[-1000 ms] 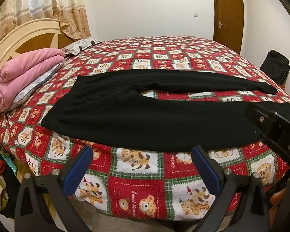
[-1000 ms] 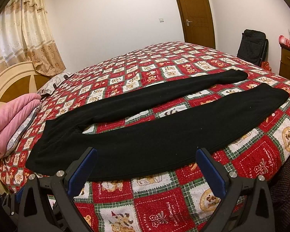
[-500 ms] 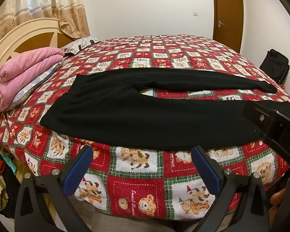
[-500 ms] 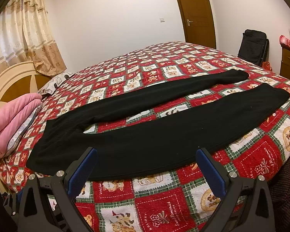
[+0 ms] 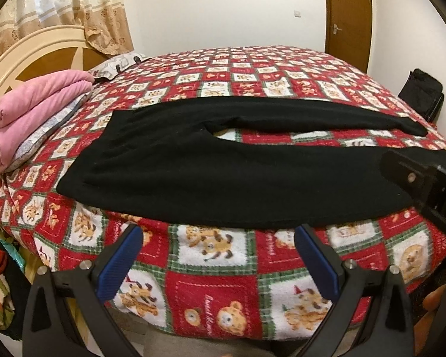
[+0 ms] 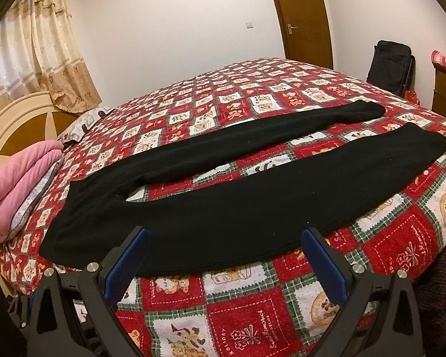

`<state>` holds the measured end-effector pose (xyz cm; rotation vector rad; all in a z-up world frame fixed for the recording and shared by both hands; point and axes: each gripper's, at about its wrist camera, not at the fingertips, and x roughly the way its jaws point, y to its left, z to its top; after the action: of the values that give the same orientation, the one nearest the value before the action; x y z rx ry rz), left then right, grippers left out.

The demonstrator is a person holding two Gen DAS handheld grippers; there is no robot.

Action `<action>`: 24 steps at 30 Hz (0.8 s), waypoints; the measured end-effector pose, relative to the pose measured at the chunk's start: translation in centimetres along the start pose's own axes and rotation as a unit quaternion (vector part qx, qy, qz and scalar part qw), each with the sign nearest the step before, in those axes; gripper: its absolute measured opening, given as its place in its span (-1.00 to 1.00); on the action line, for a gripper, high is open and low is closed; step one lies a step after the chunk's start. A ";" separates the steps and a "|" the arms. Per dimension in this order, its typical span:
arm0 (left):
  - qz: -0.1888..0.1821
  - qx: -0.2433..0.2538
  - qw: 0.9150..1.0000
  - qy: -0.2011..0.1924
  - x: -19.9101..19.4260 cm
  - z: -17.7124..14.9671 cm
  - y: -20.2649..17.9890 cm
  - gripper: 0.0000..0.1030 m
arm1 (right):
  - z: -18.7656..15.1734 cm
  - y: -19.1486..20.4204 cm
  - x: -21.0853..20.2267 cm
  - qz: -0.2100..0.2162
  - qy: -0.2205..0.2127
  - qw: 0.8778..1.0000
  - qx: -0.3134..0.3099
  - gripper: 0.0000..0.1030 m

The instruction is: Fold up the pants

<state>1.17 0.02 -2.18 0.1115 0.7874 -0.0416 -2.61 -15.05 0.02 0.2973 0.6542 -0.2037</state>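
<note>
So far no fold is made. The black pants [image 6: 223, 208] lie flat on the bear quilt [image 6: 246, 321], waist at the left, both legs apart and pointing right. The left gripper [image 5: 217, 255] and the right gripper [image 6: 226, 255] are spread wide near the near edge, holding nothing. All the folding is left.
</note>
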 end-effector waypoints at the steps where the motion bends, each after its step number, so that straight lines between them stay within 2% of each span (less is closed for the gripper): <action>1: 0.005 0.003 1.000 0.001 0.3 0.1 0.1 1.00 | 0.2 -0.1 0.3 0.000 0.004 1.000 -0.001 0.98; 4: 0.001 0.005 1.000 0.014 1.6 0.7 1.4 1.00 | 0.9 -0.3 1.4 0.002 0.010 1.000 -0.002 0.98; 7: 0.007 -0.023 0.999 0.031 3.4 1.5 3.7 1.00 | 1.9 -0.3 3.0 0.006 0.019 1.000 -0.016 0.98; 9: -0.018 -0.033 0.999 0.039 4.3 2.2 5.2 1.00 | 2.8 0.0 4.2 0.018 0.021 0.999 -0.030 0.98; 10: -0.046 -0.032 0.997 0.043 4.9 2.8 6.3 1.00 | 3.2 0.2 4.7 0.026 0.022 0.999 -0.036 0.98; 14: -0.066 -0.030 0.996 0.042 6.1 5.3 9.4 1.00 | 5.9 1.3 7.2 0.050 0.034 0.996 -0.072 0.98; 20: -0.005 0.013 1.000 0.024 9.7 11.7 13.3 1.00 | 10.0 4.3 12.3 0.087 0.054 0.983 -0.151 0.98; 24: 0.010 0.037 0.998 0.046 13.5 14.6 14.9 1.00 | 12.5 7.2 16.8 0.112 0.071 0.967 -0.218 0.97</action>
<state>22.12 13.22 -0.26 0.1931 0.8764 -0.0461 19.55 -13.98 0.42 -0.0408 0.7816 0.1803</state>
